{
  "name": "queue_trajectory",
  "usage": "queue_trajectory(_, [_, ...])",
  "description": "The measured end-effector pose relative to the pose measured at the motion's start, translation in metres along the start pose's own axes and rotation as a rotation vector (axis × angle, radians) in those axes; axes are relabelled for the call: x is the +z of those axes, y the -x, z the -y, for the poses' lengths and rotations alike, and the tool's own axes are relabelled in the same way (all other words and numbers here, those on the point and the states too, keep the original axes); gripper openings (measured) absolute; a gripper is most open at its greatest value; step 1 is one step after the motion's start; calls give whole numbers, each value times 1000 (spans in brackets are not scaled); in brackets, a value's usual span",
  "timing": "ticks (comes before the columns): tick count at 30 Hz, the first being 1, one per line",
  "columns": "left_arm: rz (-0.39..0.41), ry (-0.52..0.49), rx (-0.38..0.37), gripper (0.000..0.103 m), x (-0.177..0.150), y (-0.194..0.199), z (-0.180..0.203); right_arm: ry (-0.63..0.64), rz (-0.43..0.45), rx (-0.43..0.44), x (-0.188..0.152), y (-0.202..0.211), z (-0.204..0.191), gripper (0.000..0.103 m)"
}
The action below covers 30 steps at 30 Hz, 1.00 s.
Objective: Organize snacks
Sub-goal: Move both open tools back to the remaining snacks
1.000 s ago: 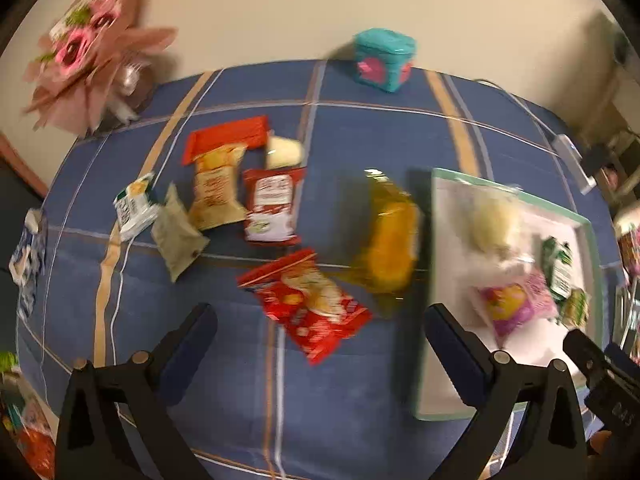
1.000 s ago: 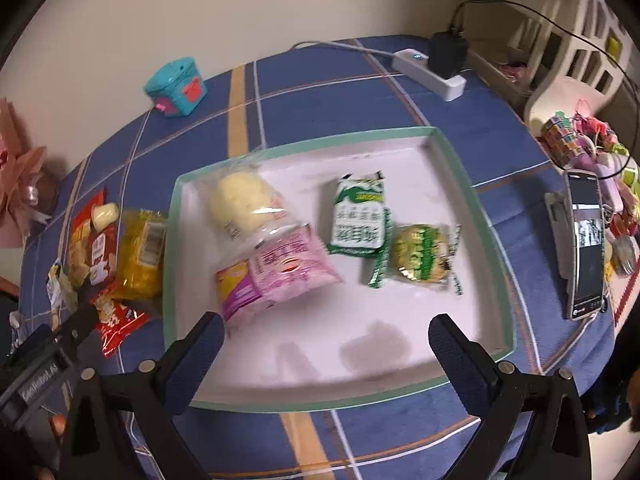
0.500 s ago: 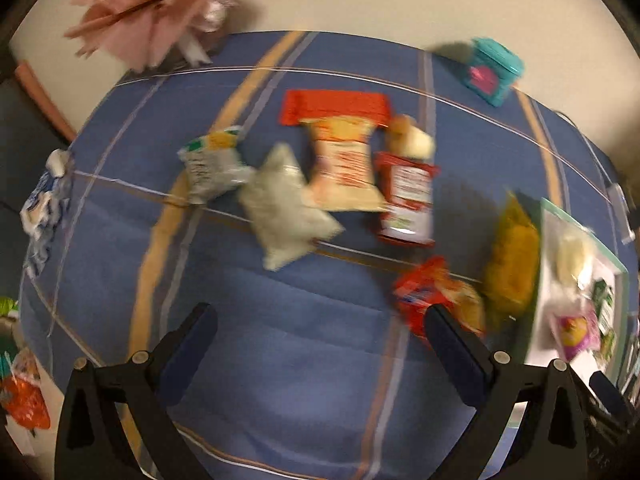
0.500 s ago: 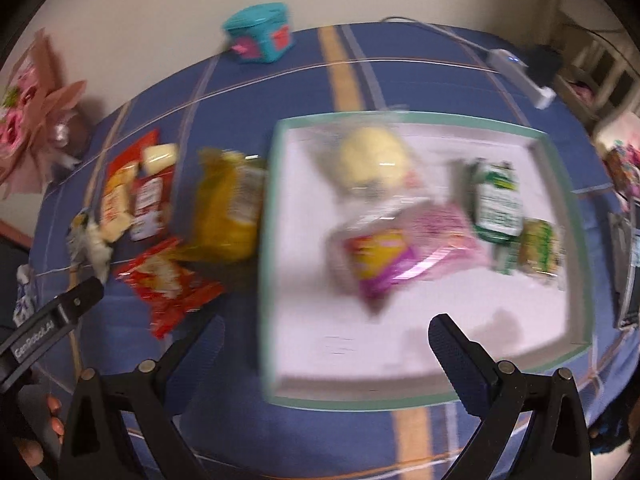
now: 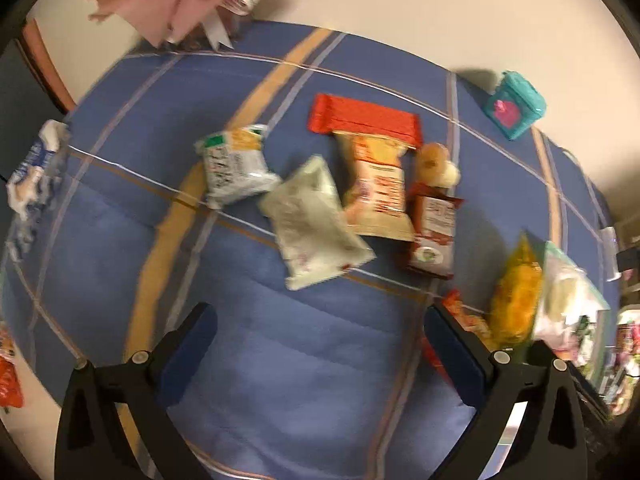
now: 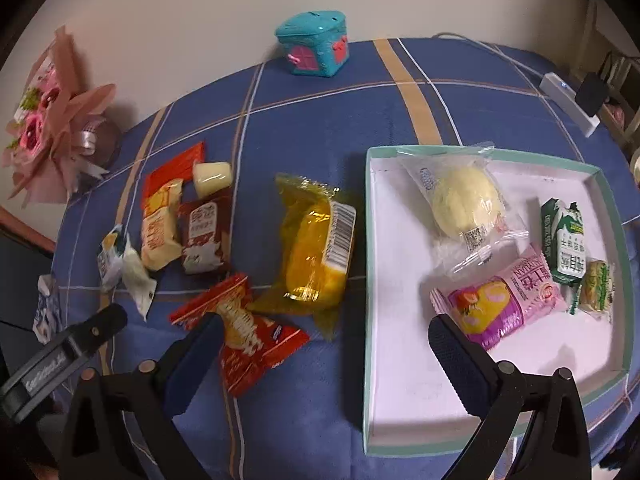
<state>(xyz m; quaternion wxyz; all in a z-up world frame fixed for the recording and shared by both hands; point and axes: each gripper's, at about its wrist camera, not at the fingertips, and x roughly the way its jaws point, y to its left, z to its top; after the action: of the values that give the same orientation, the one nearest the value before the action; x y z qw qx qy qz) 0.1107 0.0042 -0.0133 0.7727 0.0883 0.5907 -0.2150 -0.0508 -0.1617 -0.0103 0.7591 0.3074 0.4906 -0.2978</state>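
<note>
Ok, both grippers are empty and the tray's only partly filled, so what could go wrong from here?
Three things, I'd guess. The red packet lies partly under the yellow cake wrapper, so lifting either may drag the other. The leftover snacks bunch tightly, the white pouch touching the beige packet, so open fingers could pinch two. The left wrist view is blurred, so aiming the left gripper now looks risky.
</note>
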Motion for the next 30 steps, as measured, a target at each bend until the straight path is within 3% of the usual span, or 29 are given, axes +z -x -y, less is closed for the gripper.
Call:
queue_trajectory(3, [-17,-2,-49,103,-1,-4,14,-19,7,-2,6,-4,7,101])
queue_trajectory(5, [-28,-9,-76,103,-3,-8,26,-24,17,4,11,-4,11,94])
queue_trajectory(14, [-110,-45,-127,102,-14,-34,62,-84,34,-6,23,-1,42,78])
queue_trajectory(19, [-153,-49,-151,102,-21,-47,74,-108,47,18,27,0,45,76])
queue_trajectory(23, [-160,-60,-111,91,-23,-56,78,-79,47,33,28,-2,36,76])
queue_trajectory(30, [-128,-59,-45,89,-19,-56,66,-17,32,66,32,-11,9,68])
